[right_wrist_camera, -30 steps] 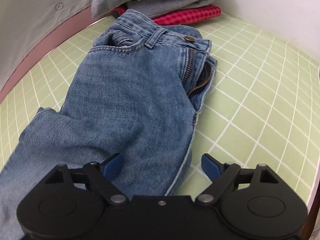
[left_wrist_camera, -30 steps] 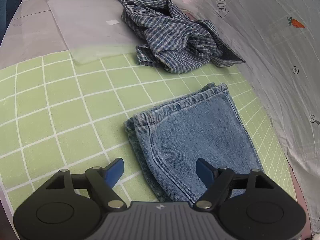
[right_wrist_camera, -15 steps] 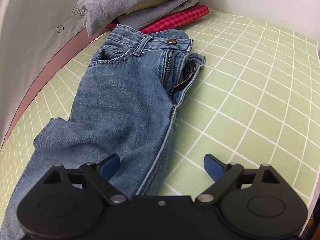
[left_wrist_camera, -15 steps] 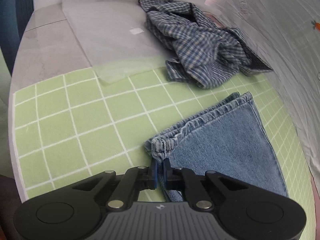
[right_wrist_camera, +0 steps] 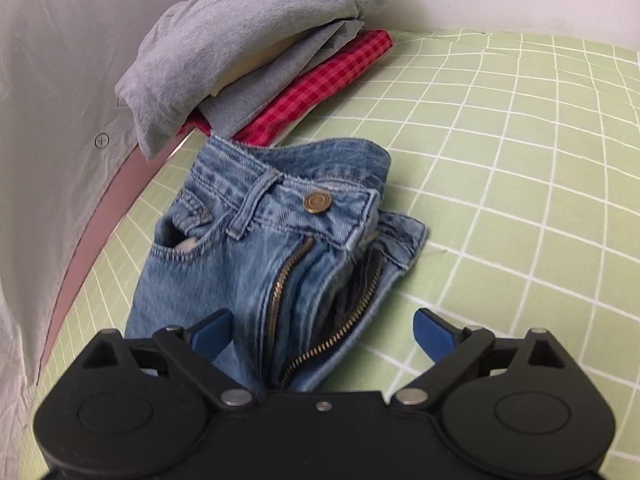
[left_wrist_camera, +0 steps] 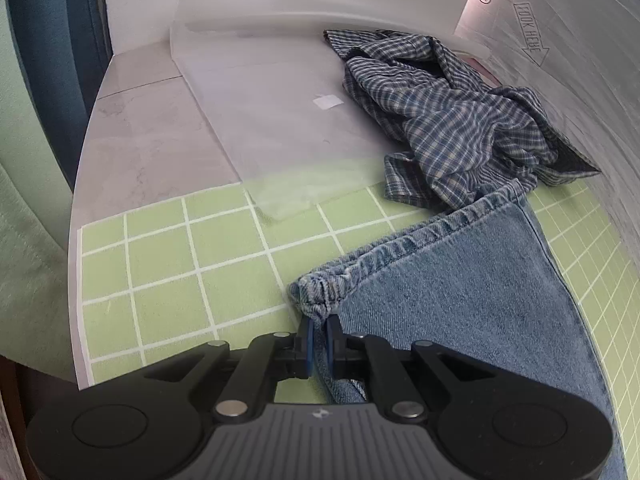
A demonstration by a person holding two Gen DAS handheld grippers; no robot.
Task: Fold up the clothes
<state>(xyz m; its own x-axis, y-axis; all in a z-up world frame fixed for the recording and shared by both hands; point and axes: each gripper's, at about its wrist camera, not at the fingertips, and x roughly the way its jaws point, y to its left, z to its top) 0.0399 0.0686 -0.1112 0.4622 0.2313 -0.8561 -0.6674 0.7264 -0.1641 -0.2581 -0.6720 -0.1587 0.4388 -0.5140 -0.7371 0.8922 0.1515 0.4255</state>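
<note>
- Landmark: the jeans (left_wrist_camera: 472, 296), laid lengthwise on the green grid mat (left_wrist_camera: 168, 264). All places given from them.
- Left gripper (left_wrist_camera: 319, 340): at the hem end of the jeans, jaws pinched narrow on the hem corner, denim bunched just above the blue pads. Judged: corner held so the leg end can be lifted and carried over.
- Beyond the hem: a crumpled blue plaid shirt (left_wrist_camera: 460, 120), its edge touching or overlapping the hem; I cannot tell which. Unfolded, likely waiting its turn. A clear plastic sheet (left_wrist_camera: 272, 120) lies beside it.
- Right gripper (right_wrist_camera: 322, 326): over the waist end of the jeans, jaws wide and just been widening, nothing clamped. Open fly and zipper (right_wrist_camera: 280, 288) sit between the pads, brass button (right_wrist_camera: 317, 202) beyond.
- Judged: wide stance suits taking the thick waistband; grip there not yet made.
- Past the waistband: folded stack (right_wrist_camera: 256, 44), grey tops over red check, nearly touching the jeans. Probably finished pieces.
- Risk, judged: the gaping fly could snag or skew the fold.
</note>
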